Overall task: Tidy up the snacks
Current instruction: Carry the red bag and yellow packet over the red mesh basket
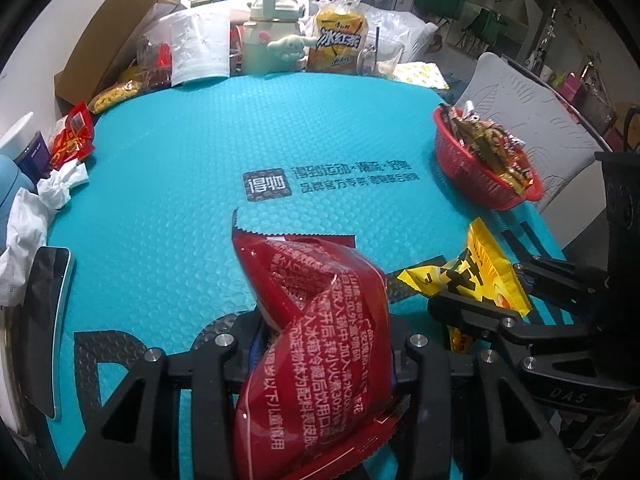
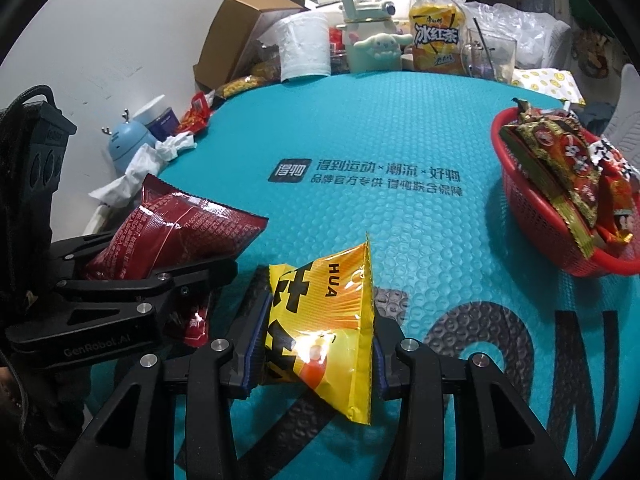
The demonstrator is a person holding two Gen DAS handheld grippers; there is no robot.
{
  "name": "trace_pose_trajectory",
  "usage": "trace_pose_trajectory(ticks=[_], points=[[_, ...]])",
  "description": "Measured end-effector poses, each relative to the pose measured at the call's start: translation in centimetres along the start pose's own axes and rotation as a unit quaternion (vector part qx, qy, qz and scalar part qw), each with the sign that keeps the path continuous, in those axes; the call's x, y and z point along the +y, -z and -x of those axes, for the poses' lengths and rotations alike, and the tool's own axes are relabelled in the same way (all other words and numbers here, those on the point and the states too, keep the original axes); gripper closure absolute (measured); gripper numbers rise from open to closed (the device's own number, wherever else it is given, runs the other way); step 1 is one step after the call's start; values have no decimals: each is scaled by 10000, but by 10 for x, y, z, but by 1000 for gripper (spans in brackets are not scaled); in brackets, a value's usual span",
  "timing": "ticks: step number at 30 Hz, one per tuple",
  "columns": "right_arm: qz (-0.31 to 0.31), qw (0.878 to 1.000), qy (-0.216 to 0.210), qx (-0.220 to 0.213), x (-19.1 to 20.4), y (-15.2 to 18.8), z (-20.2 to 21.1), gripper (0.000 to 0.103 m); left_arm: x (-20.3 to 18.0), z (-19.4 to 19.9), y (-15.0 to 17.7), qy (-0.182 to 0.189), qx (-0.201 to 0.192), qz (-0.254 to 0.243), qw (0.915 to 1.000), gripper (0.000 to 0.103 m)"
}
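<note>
Two hand-held grippers were seen over a table covered by a teal bubble-wrap mat [image 1: 168, 184] printed with black lettering. The left gripper [image 1: 320, 344] was closed partway on a dark red snack packet [image 1: 316, 344], which was pinched between the two pads and stood up out of the jaws, crumpled in the middle, its white print turned towards the camera. Just to its right, the right gripper [image 2: 316, 344] was likewise closed partway on a yellow snack packet [image 2: 324, 320], gripped across its width between the blue-edged pads and held upright and slightly tilted.

A red plastic basket [image 2: 532, 240] was placed at the right edge of the mat, well apart from both grippers, and was heaped with red and gold snack packets [image 2: 568, 168]. Along the far edge were lined a cardboard box [image 1: 108, 40], a roll of paper towel [image 1: 200, 48], a cream kettle-shaped bottle [image 1: 272, 28] and a yellow iced-tea bottle [image 1: 340, 36]. A phone [image 1: 48, 320] and crumpled tissue [image 1: 60, 184] were lying at the left edge.
</note>
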State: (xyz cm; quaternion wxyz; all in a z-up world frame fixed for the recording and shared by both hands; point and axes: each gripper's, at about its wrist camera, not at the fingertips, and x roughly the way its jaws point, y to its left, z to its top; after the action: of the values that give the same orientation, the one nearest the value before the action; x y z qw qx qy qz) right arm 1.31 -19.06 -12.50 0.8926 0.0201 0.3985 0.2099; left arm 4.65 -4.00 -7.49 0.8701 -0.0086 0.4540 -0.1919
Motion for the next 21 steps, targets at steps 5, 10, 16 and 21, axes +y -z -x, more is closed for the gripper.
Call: trace_pose_trajectory(ticks=[5,10,16,21], points=[[-49,9998,104,-143,-2,6,15,62,-10,11,0,122,-128,-108,9998,60],[-180,9992,205,-293,-7,15,31,62,-28,19,0,286,-224,-300,9989,60],[-367,9974,362,-495,-17,28,56,62,-52,23,-3,540,-284,-540,9967,60],[-551,9948,542,-660,-29,41,77,62,-76,25,-7,774,-330,-751,9936,60]])
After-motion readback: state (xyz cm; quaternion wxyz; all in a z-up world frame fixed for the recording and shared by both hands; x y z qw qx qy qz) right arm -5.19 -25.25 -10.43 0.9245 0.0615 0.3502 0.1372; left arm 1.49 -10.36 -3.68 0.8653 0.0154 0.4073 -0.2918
